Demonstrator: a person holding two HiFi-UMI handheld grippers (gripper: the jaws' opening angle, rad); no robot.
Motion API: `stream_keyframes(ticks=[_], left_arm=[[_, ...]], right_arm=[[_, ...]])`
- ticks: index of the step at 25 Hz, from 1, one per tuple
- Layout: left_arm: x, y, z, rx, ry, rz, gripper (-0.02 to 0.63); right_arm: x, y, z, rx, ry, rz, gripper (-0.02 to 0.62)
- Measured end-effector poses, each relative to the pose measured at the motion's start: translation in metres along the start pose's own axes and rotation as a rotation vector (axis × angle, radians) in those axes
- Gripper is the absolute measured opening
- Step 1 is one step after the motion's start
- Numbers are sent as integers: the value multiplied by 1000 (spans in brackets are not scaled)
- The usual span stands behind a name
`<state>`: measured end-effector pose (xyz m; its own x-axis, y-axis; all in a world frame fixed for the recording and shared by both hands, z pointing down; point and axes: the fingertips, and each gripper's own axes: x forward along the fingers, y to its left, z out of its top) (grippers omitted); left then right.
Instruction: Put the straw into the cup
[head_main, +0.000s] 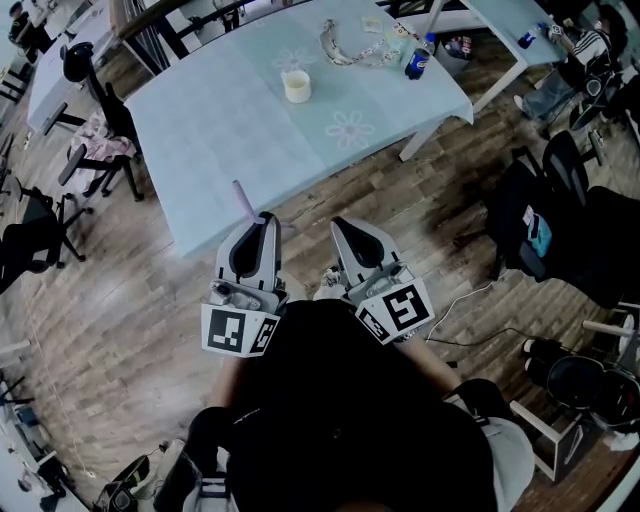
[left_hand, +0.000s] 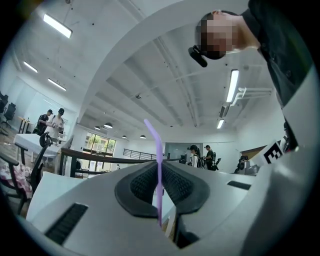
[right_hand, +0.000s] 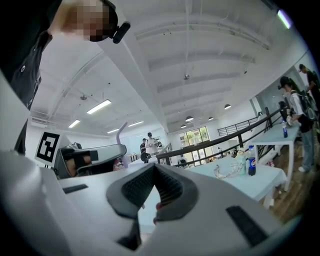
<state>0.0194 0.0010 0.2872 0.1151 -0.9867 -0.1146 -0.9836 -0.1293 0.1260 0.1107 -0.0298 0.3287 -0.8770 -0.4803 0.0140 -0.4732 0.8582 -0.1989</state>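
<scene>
In the head view a cream cup (head_main: 296, 86) stands upright on the far half of the pale blue table (head_main: 220, 120). My left gripper (head_main: 265, 218) hovers just off the table's near edge, shut on a purple straw (head_main: 242, 203) that sticks up from its tips. The left gripper view shows the straw (left_hand: 159, 170) pinched upright between the dark pads, its bent top leaning left. My right gripper (head_main: 340, 224) is beside the left one, jaws shut with nothing between them. In the right gripper view the right gripper (right_hand: 154, 167) points level toward the table (right_hand: 235, 177).
A cola bottle (head_main: 419, 58) and crumpled clear wrapping (head_main: 350, 48) lie at the table's far right. Office chairs stand to the left (head_main: 95, 150) and right (head_main: 560, 210) on the wooden floor. Several people stand at other tables in the background.
</scene>
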Motion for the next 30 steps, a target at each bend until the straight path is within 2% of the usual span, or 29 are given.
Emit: stream_keyframes(ticks=[14,24,30], left_arm=[[32,-1,-7,-15,14,-18,31],[92,11,-19,-30,14,-83,31],[129,32,-29,-56,20,-84,31]], right_arm=[[2,-32,7,6,3,-45,9],[16,-84,10,-3,17,-139,9],[50,-107,10,-11,44,-131,8]])
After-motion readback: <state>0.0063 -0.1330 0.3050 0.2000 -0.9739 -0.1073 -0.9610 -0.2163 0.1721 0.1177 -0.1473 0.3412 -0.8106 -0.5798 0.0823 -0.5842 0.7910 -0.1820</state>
